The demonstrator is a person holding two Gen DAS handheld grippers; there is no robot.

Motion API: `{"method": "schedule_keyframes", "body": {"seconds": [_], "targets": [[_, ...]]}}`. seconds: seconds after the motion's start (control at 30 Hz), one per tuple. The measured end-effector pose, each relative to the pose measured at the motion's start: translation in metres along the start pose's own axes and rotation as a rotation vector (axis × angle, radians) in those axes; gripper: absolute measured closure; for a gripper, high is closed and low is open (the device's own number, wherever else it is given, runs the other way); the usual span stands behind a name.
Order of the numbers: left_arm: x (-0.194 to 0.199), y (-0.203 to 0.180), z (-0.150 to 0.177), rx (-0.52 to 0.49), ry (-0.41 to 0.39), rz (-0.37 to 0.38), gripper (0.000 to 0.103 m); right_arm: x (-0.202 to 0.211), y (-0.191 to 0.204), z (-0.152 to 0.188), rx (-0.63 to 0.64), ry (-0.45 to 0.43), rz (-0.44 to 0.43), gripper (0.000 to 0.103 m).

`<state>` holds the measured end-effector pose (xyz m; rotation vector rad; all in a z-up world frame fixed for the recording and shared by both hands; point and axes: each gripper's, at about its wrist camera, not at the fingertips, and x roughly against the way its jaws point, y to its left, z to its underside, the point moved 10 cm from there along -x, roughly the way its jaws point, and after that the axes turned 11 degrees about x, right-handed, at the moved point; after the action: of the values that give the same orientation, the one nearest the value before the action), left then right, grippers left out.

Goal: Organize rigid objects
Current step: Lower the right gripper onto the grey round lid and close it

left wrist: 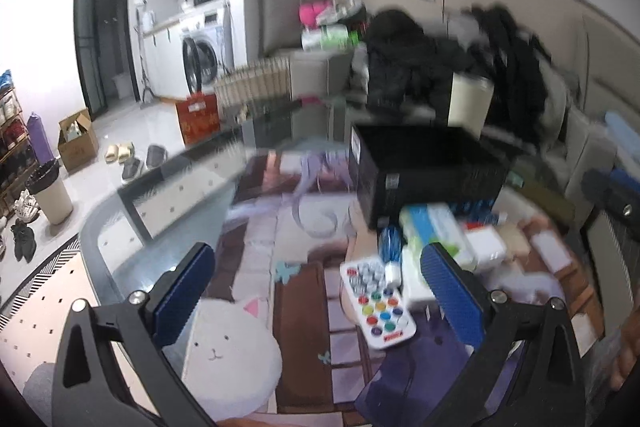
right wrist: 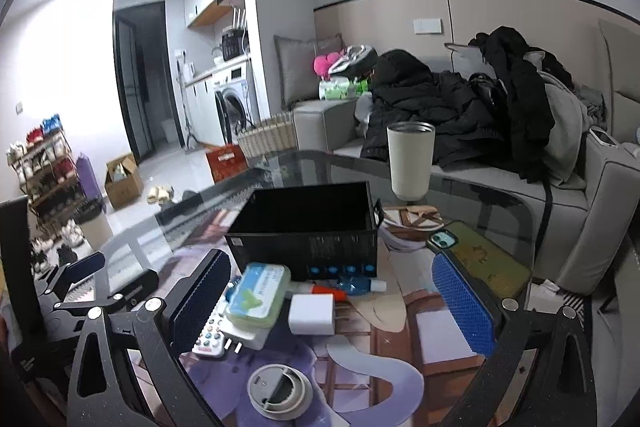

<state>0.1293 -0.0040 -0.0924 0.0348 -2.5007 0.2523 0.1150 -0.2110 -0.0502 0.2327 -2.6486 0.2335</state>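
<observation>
A black open box (right wrist: 308, 227) stands on the glass table (right wrist: 472, 195); it also shows in the left wrist view (left wrist: 424, 167). In front of it lie a white remote with coloured buttons (left wrist: 378, 303) (right wrist: 210, 341), a green-and-white tissue pack (right wrist: 258, 295), a white charger cube (right wrist: 312, 314), a blue tube (right wrist: 352, 285) and a grey round lid (right wrist: 280, 391). My left gripper (left wrist: 320, 291) is open and empty, just left of the remote. My right gripper (right wrist: 332, 303) is open and empty above the small items. The left gripper also shows in the right wrist view (right wrist: 80, 279).
A white tumbler (right wrist: 410, 161) stands behind the box. A phone in a green case (right wrist: 480, 259) lies at the right. A grey sofa (right wrist: 600, 195) with black coats is behind the table. A bin (left wrist: 50, 191) and shoes are on the floor at left.
</observation>
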Motion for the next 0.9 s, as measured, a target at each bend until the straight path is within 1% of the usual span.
{"method": "schedule_keyframes", "body": {"seconds": [0.13, 0.17, 0.3, 0.4, 0.47, 0.53, 0.77, 0.83, 0.87, 0.9], "targets": [[-0.025, -0.002, 0.023, 0.009, 0.148, 0.009, 0.000, -0.015, 0.003, 0.013, 0.019, 0.077, -0.020, 0.000], [-0.029, -0.002, 0.026, 0.019, 0.171, 0.012, 0.000, -0.019, 0.004, 0.017, 0.022, 0.101, -0.024, 0.000], [-0.042, 0.000, 0.039, 0.029, 0.240, -0.018, 0.000, -0.036, 0.008, 0.037, 0.021, 0.203, -0.059, 0.000], [-0.049, -0.004, 0.049, 0.015, 0.289, -0.015, 0.000, -0.046, 0.011, 0.052, 0.035, 0.267, -0.070, 0.000], [-0.051, -0.008, 0.055, 0.000, 0.323, -0.005, 0.000, -0.050, 0.010, 0.058, 0.031, 0.290, -0.065, 0.000], [-0.054, -0.011, 0.058, -0.008, 0.341, -0.002, 0.000, -0.052, 0.011, 0.063, 0.035, 0.303, -0.070, 0.000], [-0.064, -0.012, 0.064, -0.027, 0.378, -0.036, 0.000, -0.052, 0.012, 0.066, 0.039, 0.317, -0.084, 0.000], [-0.064, -0.013, 0.063, -0.026, 0.376, -0.033, 0.001, -0.052, 0.012, 0.067, 0.044, 0.320, -0.086, 0.000], [-0.064, -0.014, 0.062, -0.032, 0.375, -0.030, 0.006, -0.052, 0.012, 0.067, 0.046, 0.322, -0.086, 0.000], [-0.064, -0.017, 0.062, -0.041, 0.380, -0.012, 0.010, -0.053, 0.013, 0.068, 0.048, 0.325, -0.088, 0.000]]}}
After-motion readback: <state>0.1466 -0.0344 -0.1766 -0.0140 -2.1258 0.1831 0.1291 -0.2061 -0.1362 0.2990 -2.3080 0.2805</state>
